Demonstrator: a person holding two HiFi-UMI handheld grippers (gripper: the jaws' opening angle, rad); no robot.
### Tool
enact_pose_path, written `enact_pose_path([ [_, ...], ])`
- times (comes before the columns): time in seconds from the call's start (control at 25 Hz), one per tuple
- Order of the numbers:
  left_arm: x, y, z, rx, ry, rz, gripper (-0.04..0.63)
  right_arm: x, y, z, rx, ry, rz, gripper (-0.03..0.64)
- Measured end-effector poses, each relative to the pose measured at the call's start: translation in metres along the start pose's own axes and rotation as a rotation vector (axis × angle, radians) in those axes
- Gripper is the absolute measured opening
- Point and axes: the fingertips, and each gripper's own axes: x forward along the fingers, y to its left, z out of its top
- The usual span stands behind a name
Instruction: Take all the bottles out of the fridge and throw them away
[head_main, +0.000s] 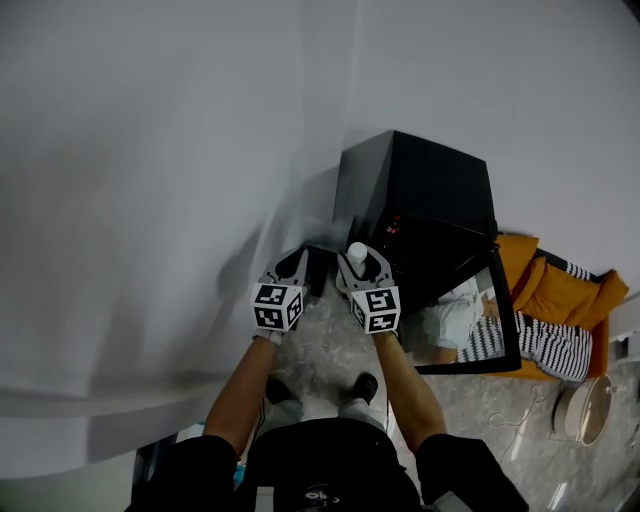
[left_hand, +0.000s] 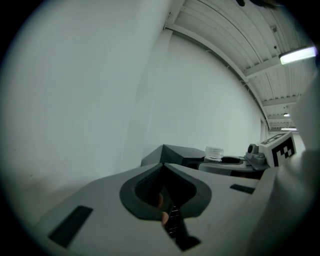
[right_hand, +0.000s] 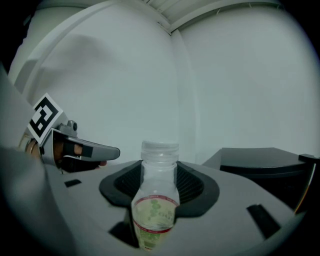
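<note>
White wall (head_main: 150, 150) fills the left and far part of the head view. Against it, in the corner, stands the black fridge (head_main: 430, 185); we read its glass door (head_main: 468, 368) as swung open toward the near right. From here we cannot see the fridge interior, so we cannot tell whether bottles remain inside. An orange padded item (head_main: 560, 290) with striped cloth (head_main: 550, 345) lies to the right of the door, on the mottled stone floor (head_main: 330, 345).

Both grippers are held side by side, just left of the fridge and near the wall.

1. The right gripper (head_main: 365, 268) has its jaws clamped on the bottle (right_hand: 157, 200). This is a clear plastic bottle with a white cap and a red-and-green label. It stands upright between the jaws, held by its body, with the neck above them.
2. The left gripper (left_hand: 162, 166) has its jaws closed tip to tip, with nothing between them.

Step in hand, as we judge it: one bottle is out of the fridge and on its way to disposal. No bin shows in any view.

The next move calls for:
- a firm hold on the bottle body throughout the carry;
- a turn away from the corner to locate the bin;
- jaw release only when the bottle is over the bin opening.
</note>
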Motion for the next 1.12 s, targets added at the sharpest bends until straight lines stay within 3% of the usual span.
enact_pose_path([
  [0.28, -0.005, 0.021, -0.011, -0.014, 0.018, -0.019, 0.005, 0.019, 0.012, -0.018, -0.001, 0.048, -0.02, 0.198],
  [0.56, -0.009, 0.036, -0.057, -0.016, 0.076, -0.045, 0.005, 0.042, 0.019, -0.061, 0.018, 0.075, -0.041, 0.198],
  [1.12, 0.051, 0.077, -0.173, -0.089, 0.171, 0.083, 0.005, 0.136, -0.012, -0.194, 0.025, 0.195, 0.147, 0.199],
])
